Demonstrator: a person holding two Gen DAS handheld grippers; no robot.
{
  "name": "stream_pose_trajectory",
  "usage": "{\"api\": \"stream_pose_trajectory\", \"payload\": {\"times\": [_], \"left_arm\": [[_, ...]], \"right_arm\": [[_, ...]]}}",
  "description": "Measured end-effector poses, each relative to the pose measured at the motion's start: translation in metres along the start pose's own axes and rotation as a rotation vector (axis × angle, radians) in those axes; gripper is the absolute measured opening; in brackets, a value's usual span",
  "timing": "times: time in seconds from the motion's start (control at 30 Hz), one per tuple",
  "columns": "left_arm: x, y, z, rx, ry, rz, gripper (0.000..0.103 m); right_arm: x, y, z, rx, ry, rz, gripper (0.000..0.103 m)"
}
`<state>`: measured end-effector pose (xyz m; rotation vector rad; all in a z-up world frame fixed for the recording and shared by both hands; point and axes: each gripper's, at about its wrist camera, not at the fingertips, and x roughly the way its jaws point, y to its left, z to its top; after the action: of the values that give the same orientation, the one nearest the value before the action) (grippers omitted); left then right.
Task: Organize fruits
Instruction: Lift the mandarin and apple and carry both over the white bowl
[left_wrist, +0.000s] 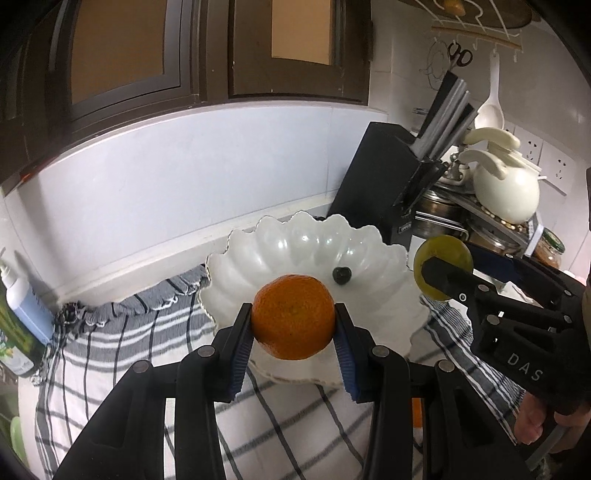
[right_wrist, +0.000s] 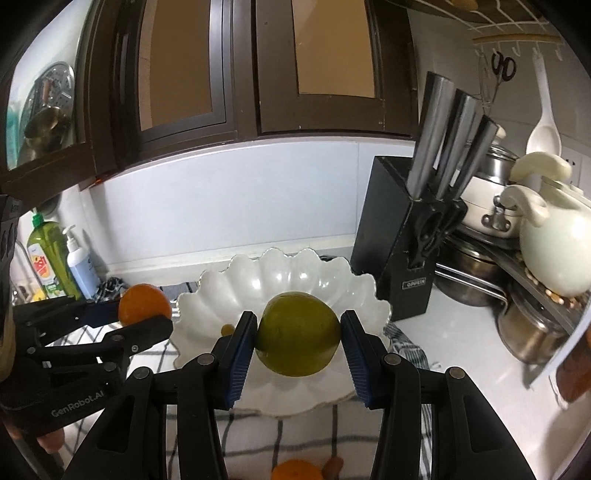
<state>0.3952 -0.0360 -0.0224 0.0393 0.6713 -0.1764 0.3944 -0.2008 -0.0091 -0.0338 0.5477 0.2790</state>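
Observation:
My left gripper (left_wrist: 293, 314) is shut on an orange (left_wrist: 295, 332), held above the near rim of a white scalloped bowl (left_wrist: 258, 240). A small dark fruit (left_wrist: 341, 275) lies inside the bowl. My right gripper (right_wrist: 299, 321) is shut on a green citrus fruit (right_wrist: 299, 343), also over the bowl (right_wrist: 295, 258). In the left wrist view the right gripper (left_wrist: 439, 271) with the green fruit (left_wrist: 441, 249) hangs by the bowl's right edge. In the right wrist view the left gripper (right_wrist: 147, 314) with the orange (right_wrist: 142, 299) is at the bowl's left. A small brownish fruit (right_wrist: 228, 328) lies in the bowl.
The bowl rests on a striped cloth (left_wrist: 129, 332) on a white counter. A black knife block (right_wrist: 399, 236), steel pots and a white teapot (right_wrist: 554, 236) crowd the right. Bottles (right_wrist: 48, 254) stand at the left wall. Another orange (right_wrist: 295, 470) lies on the cloth below.

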Motion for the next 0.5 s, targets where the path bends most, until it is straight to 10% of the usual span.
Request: {"api": "stream_pose_trajectory", "payload": {"times": [0.5], "left_arm": [[0.077,0.001,0.02,0.045,0.071,0.037,0.041]], "right_arm": [[0.084,-0.028,0.001,-0.039,0.16,-0.014,0.048]]}}
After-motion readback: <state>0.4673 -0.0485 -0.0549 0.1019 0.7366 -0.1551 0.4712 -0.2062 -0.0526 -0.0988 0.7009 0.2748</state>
